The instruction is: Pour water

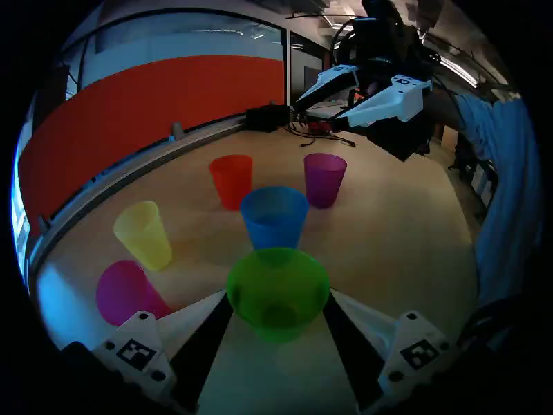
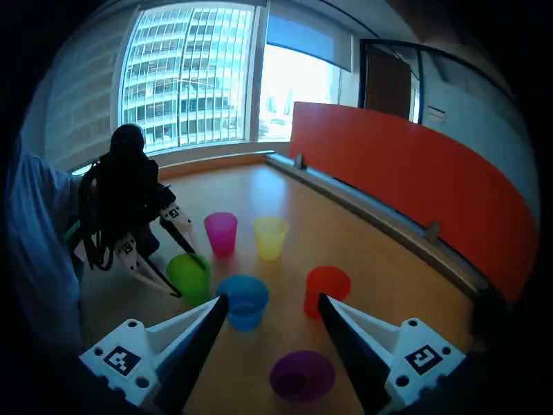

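Gripping the green cup (image 1: 278, 277) in my left tool (image 1: 277, 296), I judge pouring comes next: tilt it over the blue cup (image 1: 274, 216) just beyond. Right tool (image 2: 272, 298) hangs released, empty.

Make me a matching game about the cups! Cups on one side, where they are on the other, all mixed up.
Cups:
1 green cup
2 purple cup
3 yellow cup

Places:
A beside the pink cup
B between the fingers of the left gripper
C nearest the open right gripper

Pairs: 1-B, 2-C, 3-A
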Motion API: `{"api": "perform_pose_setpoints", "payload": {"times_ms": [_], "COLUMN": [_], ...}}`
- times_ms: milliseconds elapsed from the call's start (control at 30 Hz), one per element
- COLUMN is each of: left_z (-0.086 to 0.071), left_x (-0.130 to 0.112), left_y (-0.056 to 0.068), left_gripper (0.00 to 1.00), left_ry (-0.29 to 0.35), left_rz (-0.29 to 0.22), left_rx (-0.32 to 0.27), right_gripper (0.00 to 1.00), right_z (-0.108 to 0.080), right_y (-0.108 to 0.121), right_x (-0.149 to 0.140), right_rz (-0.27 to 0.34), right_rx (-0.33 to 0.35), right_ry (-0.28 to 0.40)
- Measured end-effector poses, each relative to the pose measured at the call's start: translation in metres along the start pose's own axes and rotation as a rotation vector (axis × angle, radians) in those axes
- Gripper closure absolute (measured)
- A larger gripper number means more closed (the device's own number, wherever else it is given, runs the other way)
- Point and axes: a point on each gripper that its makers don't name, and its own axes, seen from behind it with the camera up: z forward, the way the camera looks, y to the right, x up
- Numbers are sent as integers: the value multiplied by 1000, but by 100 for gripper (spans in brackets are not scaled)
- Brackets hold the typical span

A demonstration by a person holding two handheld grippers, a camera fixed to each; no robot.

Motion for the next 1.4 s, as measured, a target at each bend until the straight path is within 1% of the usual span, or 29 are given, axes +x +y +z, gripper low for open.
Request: {"api": "perform_pose_setpoints", "payload": {"times_ms": [300,700,900,1067,1400], "left_z": [-9,-26,-33,-42,-60], "left_x": [10,24,33,43,60], "left_y": [-3,-10,-13,-16,-29], "left_gripper": [13,13,13,13,13], "left_ry": [31,78,105,135,196], "left_rz": [-16,-41,-38,-38,-48], "left_rx": [0,13,29,38,72], "right_gripper": [0,0,0,0,0], "right_z": [10,23,31,37,47], "right_y": [-6,-16,-23,-28,-31], "right_x": [-4,-14,-22,-29,-37], "right_rz": [0,-3,-10,-12,-16], "right_rx": [21,60,77,94,109], "right_ry": [-11,-37,-57,-71,-91]}}
